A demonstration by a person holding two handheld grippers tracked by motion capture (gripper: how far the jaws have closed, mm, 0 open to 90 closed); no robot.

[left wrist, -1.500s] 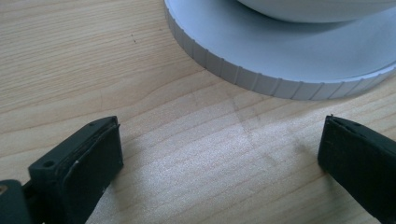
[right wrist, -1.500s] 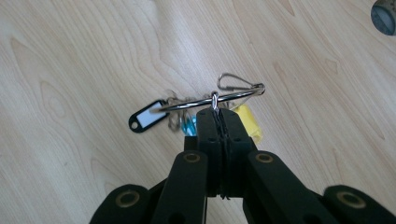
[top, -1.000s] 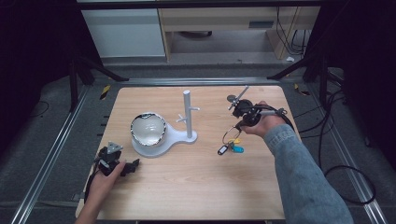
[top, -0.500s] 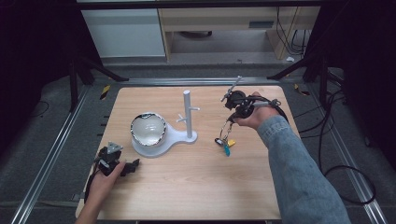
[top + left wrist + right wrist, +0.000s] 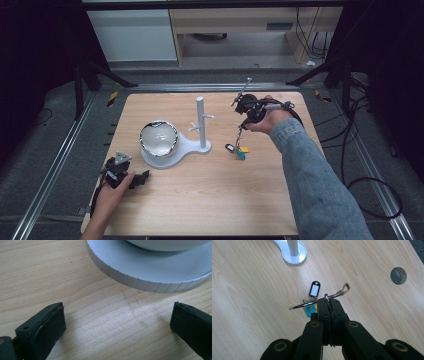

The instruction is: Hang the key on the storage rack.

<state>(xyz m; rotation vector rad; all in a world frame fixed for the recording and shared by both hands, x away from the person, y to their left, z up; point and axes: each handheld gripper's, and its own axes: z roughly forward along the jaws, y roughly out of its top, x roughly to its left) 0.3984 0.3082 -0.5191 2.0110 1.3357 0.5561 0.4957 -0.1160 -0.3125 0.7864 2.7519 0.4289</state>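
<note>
Keyring [image 5: 319,302] lifted off table — right claw [image 5: 328,305] clamped on it | left claw [image 5: 117,322] wide

We see a table [image 5: 200,200] of pale wood with a smooth, matt top and fine grain lines. At about ten o'clock on it sits a shiny bowl [image 5: 158,138] on a white stand [image 5: 200,127] that looks like smooth matt plastic with a ridged edge. At about two o'clock, the matt black right gripper [image 5: 329,302] pinches a shiny metal key ring [image 5: 319,300] with glossy plastic tags [image 5: 314,289].
</note>
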